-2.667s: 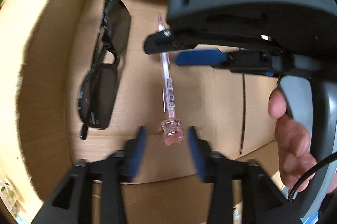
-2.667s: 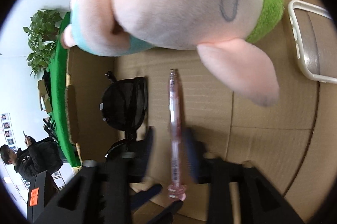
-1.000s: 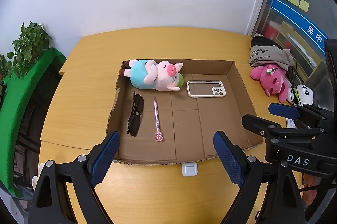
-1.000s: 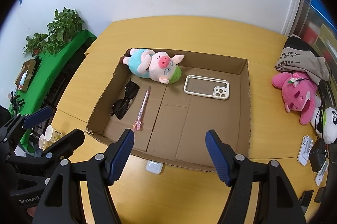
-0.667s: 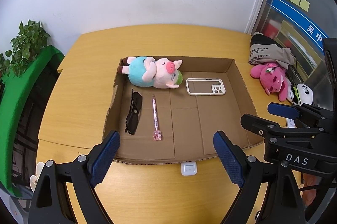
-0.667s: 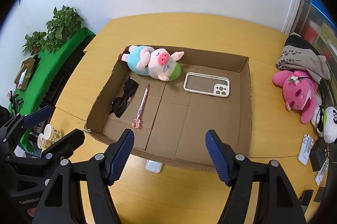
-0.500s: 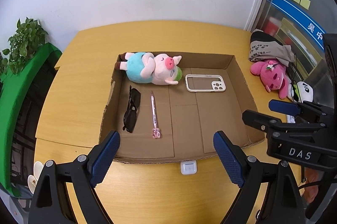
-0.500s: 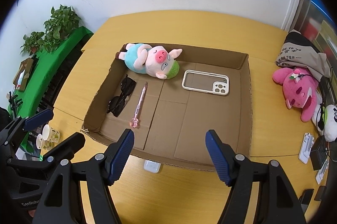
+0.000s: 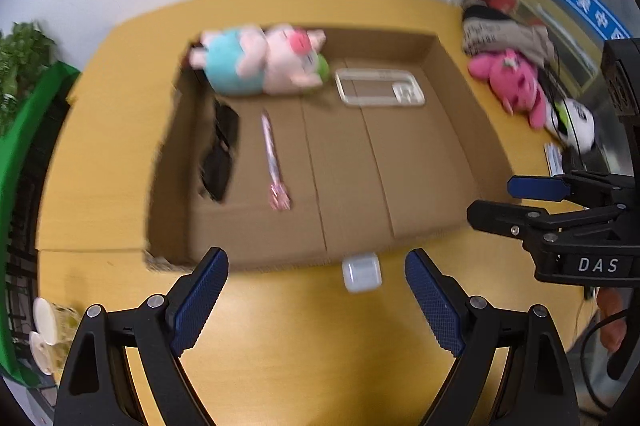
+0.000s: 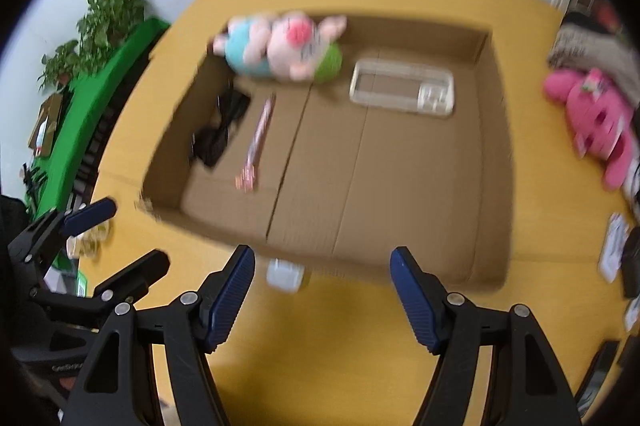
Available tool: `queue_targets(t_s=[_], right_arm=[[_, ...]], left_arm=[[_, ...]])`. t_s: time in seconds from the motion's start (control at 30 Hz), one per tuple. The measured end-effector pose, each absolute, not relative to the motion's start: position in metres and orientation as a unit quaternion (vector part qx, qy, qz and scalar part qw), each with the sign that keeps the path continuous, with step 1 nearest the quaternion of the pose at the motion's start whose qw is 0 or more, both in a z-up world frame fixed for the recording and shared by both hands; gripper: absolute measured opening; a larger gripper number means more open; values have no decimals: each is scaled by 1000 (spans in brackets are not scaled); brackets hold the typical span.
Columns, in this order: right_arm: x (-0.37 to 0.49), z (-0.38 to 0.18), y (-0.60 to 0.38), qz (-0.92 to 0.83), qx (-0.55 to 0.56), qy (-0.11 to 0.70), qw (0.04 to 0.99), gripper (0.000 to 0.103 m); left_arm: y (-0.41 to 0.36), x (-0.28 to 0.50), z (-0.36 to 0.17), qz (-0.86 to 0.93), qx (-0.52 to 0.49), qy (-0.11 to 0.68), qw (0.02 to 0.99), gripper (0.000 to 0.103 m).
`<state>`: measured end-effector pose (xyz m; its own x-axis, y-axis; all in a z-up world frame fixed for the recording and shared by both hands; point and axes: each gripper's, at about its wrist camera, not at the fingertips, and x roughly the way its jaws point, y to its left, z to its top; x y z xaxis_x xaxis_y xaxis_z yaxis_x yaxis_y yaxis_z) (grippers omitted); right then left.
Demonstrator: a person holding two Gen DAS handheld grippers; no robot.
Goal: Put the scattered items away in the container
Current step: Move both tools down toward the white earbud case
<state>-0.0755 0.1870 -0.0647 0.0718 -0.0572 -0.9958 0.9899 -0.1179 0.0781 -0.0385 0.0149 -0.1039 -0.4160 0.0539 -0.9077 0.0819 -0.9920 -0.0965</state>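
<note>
Both claws gape wide, empty; only the left view shows a panda toy (image 9: 578, 123).

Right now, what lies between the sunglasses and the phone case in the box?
The pink pen lies on the box floor between the sunglasses and the phone case; the rest is bare cardboard. Both wrist views show it.

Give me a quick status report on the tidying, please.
Both hand-held grippers, left and right, open and empty. Small white case lies on the table outside the cardboard box. Nothing blocks the case.
</note>
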Motion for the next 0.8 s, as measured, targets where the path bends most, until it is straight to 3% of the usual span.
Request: queue_targets(t_s=[0.3, 0.6, 0.8], right_arm=[[-87, -104, 223, -495, 583, 450, 462, 70], [-90, -115, 242, -483, 598, 453, 452, 70], [-88, -117, 252, -478, 605, 452, 449, 70]], left_arm=[[37, -44, -191, -791, 600, 111, -36, 93], [40, -57, -237, -778, 608, 158, -6, 80], [50, -57, -247, -776, 615, 137, -12, 70]])
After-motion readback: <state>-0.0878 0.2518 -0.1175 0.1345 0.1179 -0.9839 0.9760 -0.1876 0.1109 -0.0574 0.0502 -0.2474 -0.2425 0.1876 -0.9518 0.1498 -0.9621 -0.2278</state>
